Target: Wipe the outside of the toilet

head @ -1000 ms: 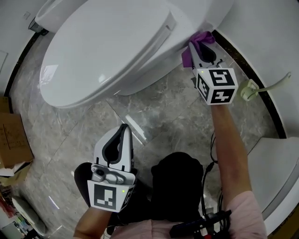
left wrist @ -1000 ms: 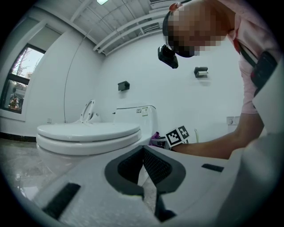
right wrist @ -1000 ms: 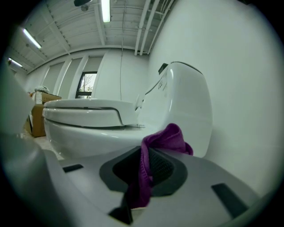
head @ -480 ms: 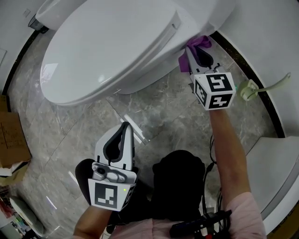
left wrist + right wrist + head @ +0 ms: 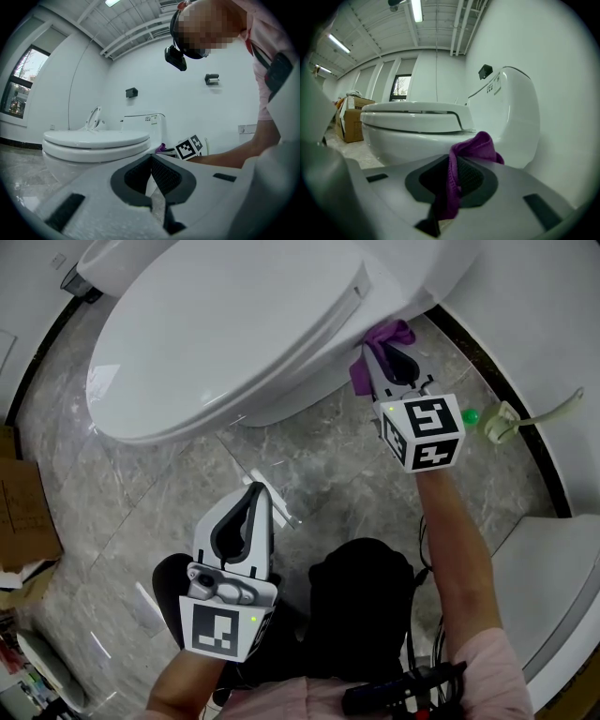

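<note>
Toilet (image 5: 234, 324): white, lid down. In the head view its long axis runs from the bowl front at lower left to the tank end at upper right. It stands on the floor, ahead of both tongs.
Floor (image 5: 309, 465): grey marbled tiles, glossy.
Cardboard box (image 5: 23, 512): brown, at the left edge of the head view, well apart from the toilet.
Right tongs (image 5: 380, 348): clenched on the purple cloth and pointing at the bowl's right flank below the seat, near the tank end. The marker cube (image 5: 422, 432) is toward the person.
Left tongs (image 5: 253, 491): jaws pressed together with nothing between them. Held low over the floor, tips toward the toilet, well apart from it.
Purple cloth (image 5: 394, 332): pinched between the right tongs' pads. One fold bulges past the tips and meets the bowl's outer wall, and a tail hangs back along the jaws (image 5: 476, 147).
Green ball (image 5: 470, 415): small, on the floor just beside the marker cube.
</note>
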Available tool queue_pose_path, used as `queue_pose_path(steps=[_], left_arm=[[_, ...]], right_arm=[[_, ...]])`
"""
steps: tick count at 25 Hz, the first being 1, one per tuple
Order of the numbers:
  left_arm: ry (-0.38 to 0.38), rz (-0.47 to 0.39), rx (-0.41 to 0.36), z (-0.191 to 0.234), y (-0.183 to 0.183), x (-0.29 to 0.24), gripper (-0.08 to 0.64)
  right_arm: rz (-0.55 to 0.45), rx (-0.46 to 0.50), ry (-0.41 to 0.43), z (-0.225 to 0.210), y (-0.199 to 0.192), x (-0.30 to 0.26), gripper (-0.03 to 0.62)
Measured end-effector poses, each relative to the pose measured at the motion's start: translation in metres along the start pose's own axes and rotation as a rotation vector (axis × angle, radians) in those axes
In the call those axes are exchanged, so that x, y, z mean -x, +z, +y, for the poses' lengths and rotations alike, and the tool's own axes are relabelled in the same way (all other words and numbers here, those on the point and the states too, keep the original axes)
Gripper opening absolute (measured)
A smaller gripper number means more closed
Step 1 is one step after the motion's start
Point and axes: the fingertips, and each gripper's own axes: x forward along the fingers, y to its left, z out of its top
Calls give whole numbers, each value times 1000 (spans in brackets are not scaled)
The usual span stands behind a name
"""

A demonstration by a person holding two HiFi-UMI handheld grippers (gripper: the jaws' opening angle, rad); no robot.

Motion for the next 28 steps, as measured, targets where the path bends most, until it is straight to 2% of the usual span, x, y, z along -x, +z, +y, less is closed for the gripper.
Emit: queue_pose_path(steps=[16, 21, 28], left_arm=[[21, -39, 11, 6, 6, 19, 8], [32, 3, 24, 6, -1, 29, 8], [50, -8, 28, 11, 1, 43, 8]], right_arm=[[21, 41, 85, 52, 4, 6, 55], [24, 54, 119, 72, 6, 7, 55], [23, 64, 169, 103, 9, 10, 55]])
